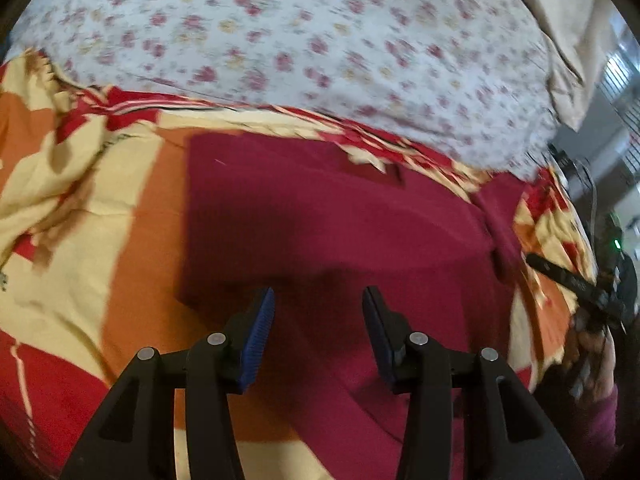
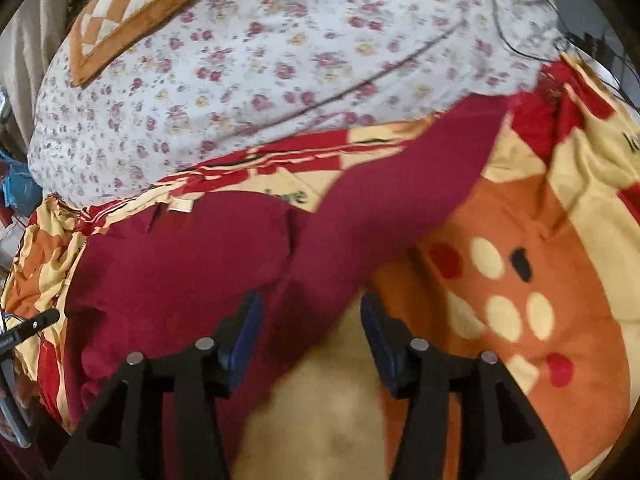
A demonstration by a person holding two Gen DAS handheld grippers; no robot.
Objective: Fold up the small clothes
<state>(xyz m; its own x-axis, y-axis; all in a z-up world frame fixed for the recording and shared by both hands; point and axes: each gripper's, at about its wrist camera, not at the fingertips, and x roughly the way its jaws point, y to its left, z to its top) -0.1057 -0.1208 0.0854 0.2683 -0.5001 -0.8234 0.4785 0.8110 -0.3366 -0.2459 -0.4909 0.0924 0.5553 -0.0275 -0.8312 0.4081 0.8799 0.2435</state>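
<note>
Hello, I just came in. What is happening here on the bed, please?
A person is folding a dark red garment on a patterned red, orange and cream blanket, with a two-finger gripper in each hand. Both the left gripper and the right gripper hang above the cloth with jaws apart and hold nothing. The garment lies mostly flat, one part stretching out to the side. A floral sheet lies beyond.

Across the lower frame spreads a patterned blanket — orange, cream and red, spotted at right in the right wrist view. Above it lies a white floral sheet. Upper left in that right view sits a checkered orange cushion — and a thin black cable loops upper right.
</note>
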